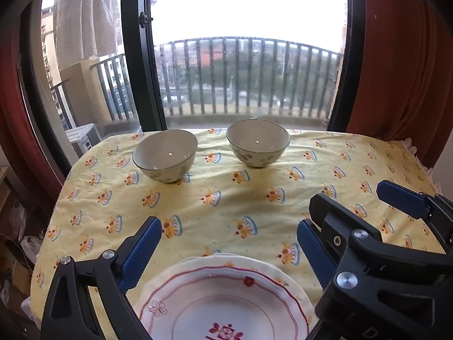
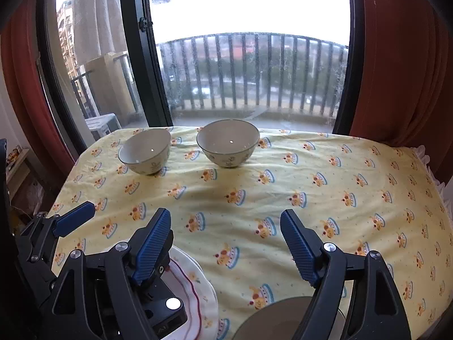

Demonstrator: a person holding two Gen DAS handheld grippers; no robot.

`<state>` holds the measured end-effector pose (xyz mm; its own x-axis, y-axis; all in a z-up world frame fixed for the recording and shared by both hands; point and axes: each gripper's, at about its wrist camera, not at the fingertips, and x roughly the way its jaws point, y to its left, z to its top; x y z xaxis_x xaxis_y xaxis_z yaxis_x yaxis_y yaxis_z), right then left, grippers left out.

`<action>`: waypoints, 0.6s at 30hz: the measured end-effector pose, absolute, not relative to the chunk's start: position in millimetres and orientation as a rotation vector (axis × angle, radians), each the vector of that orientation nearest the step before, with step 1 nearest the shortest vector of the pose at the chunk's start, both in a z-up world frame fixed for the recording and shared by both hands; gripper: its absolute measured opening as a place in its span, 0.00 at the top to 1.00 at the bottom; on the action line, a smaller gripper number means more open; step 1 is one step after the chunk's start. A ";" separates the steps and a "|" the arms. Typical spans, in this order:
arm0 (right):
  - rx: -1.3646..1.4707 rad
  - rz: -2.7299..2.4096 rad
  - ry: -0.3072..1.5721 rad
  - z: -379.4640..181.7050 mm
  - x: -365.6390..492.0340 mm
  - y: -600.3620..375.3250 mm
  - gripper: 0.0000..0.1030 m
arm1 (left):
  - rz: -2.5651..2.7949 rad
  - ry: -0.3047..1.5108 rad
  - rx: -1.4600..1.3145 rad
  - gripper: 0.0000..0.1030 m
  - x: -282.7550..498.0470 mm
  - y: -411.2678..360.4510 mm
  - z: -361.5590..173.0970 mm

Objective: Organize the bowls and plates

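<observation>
Bearing a red, unreadable centre mark: plate (image 1: 226, 297) on tablecloth (image 1: 254, 198).

Both views are lit by daylight from the window (image 1: 246, 56) behind the table (image 1: 354, 170). The sky in the window is blown out to white. Soft shadows are cast below the window on the cloth. Straight lines are bent strongly near the edges, and corners are darkened. The glass looks dusty and hazy.

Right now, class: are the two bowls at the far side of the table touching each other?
Apart. The left wrist view shows yellow tablecloth plainly between the left bowl and the right bowl.
</observation>
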<state>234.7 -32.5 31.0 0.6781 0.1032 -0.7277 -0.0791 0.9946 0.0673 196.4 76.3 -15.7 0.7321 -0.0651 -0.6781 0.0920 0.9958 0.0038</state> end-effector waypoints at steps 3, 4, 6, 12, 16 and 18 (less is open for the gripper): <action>0.034 0.106 0.798 38.2 248.1 -21.0 0.20 | -0.063 0.728 0.043 0.05 207.3 88.5 -8.3; 0.033 0.109 0.794 40.1 252.5 -16.4 0.20 | -0.054 0.723 0.043 0.05 210.1 93.3 -6.9; 0.031 0.120 0.781 42.7 260.3 -7.9 0.20 | -0.025 0.710 0.046 0.05 215.2 102.0 -3.9; 0.025 0.153 0.774 48.8 289.6 19.8 0.20 | -0.002 0.695 0.044 0.06 242.4 132.1 6.5; 0.026 0.181 0.750 57.2 319.2 37.0 0.20 | 0.038 0.657 0.108 0.06 267.1 143.0 16.8; 0.037 0.202 0.761 58.0 337.0 44.6 0.20 | 0.038 0.665 0.108 0.06 282.5 152.7 18.2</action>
<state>337.0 44.6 58.0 0.7056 0.1953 -0.6812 -0.1682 0.9800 0.1067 282.5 152.7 18.2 0.7866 0.0695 -0.6135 -0.0002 0.9937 0.1123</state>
